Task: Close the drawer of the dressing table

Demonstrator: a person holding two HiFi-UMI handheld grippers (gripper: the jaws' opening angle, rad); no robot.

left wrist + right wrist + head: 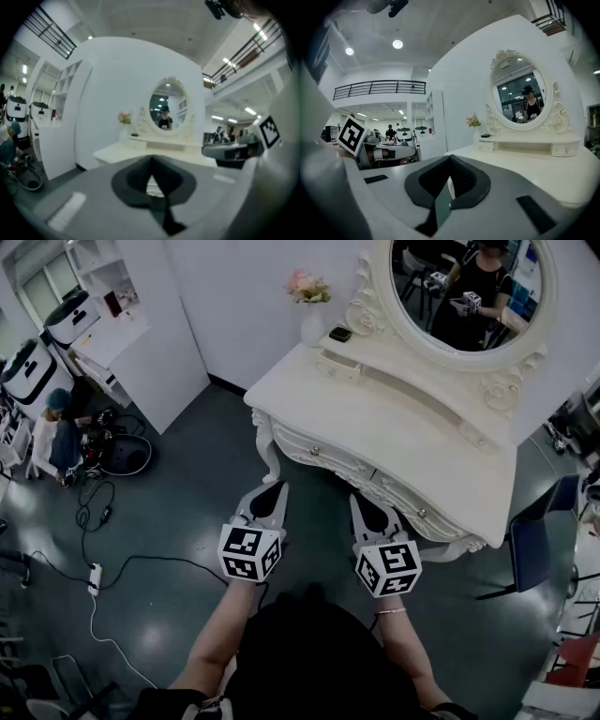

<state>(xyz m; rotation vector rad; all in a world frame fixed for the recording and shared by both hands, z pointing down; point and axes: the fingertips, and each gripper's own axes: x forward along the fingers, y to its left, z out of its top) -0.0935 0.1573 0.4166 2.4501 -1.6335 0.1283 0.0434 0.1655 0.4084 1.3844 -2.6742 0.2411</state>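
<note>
Drawer (323, 454): set in the front of the white dressing table (394, 418), just under the tabletop edge. Its carved face with a small knob looks pushed in, level with the second drawer front (419, 510) to its right.
Left tongs (278, 488) (151, 159): in your left hand, in front of the dressing table near its left front leg, not touching it. The jaws are pressed together with nothing between them.
Right tongs (359, 501) (450, 157): in your right hand, beside the left pair and in front of the middle of the dressing table. The jaws are also closed and empty.
Mirror (469, 287): a large oval in an ornate white frame at the back of the dressing table. It reflects a person in dark clothes holding the two tools.
Vase (312, 326): white, holding pink flowers (307, 285), at the back left corner of the dressing table.
Dark object (340, 334): small and flat, on the raised shelf of the dressing table just right of the vase.
Floor (187, 521): dark and glossy, with cables trailing well to the left of the dressing table.
Person (56, 432): crouching on the floor far to the left of the dressing table.
Chair (530, 554): blue, just beyond the right end of the dressing table.
</note>
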